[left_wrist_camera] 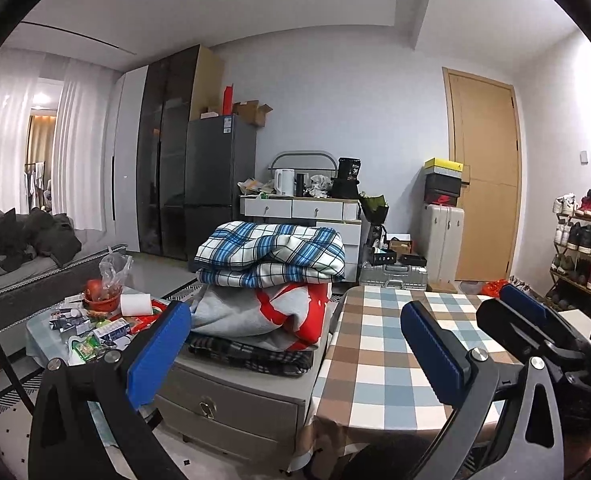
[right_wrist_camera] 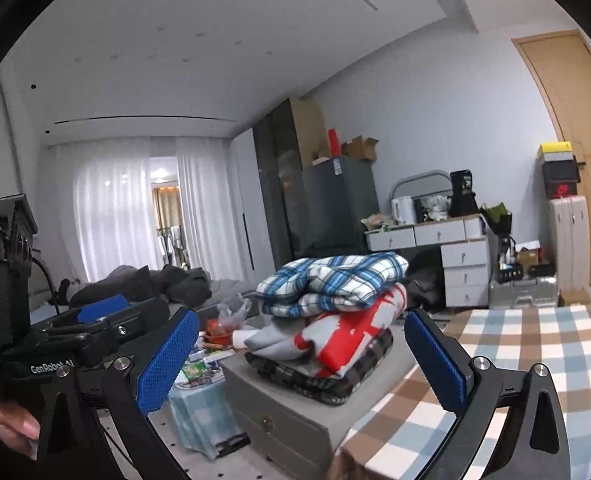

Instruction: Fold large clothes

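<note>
A stack of folded clothes sits on a grey drawer cabinet [left_wrist_camera: 231,404]: a blue-and-white plaid piece [left_wrist_camera: 271,254] on top, a grey-and-red piece [left_wrist_camera: 263,314] under it, a dark checked piece [left_wrist_camera: 251,354] at the bottom. The stack also shows in the right wrist view [right_wrist_camera: 331,280]. My left gripper [left_wrist_camera: 295,344] is open and empty, held in front of the stack and the checked tablecloth [left_wrist_camera: 379,344]. My right gripper [right_wrist_camera: 303,356] is open and empty, above the table edge. The right gripper also shows at the right of the left wrist view [left_wrist_camera: 527,320].
A low table [left_wrist_camera: 75,328] with snacks, a red bowl and a plastic bag stands left of the cabinet. A sofa with dark clothes [left_wrist_camera: 23,240] is at far left. A white dresser [left_wrist_camera: 307,210], suitcases [left_wrist_camera: 441,236], a shoe rack [left_wrist_camera: 579,248] and a door [left_wrist_camera: 483,176] line the back.
</note>
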### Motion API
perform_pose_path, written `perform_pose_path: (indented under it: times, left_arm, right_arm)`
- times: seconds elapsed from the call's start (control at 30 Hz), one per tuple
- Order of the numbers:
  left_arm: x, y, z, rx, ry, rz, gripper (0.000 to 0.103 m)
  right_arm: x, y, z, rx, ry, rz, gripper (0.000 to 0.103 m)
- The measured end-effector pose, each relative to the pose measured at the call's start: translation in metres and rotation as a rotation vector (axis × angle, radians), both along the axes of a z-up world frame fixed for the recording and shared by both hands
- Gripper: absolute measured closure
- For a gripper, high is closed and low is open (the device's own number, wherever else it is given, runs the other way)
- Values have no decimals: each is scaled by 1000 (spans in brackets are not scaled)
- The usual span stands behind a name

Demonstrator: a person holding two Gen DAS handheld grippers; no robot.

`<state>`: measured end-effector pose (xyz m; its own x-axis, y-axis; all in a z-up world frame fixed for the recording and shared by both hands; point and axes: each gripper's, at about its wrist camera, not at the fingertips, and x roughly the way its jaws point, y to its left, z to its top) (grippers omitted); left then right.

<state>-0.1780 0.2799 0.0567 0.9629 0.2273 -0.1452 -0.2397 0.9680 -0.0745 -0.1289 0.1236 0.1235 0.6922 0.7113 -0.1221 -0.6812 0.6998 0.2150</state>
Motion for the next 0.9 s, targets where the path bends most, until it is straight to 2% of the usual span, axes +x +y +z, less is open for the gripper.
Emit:
perform_pose_path:
  times: [0.3, 0.63, 0.9]
  left_arm:
    - [-7, -4, 1, 0, 4, 5, 1]
    - [-6, 1, 4, -40, 15, -18, 1]
    - [-3, -1, 5, -24, 29, -11, 1]
  right_arm:
    - [0, -4, 2, -3, -1, -1, 0]
    - [-6, 1, 1, 15, 1, -1, 0]
    - [-9, 4, 1, 9, -7, -4, 0]
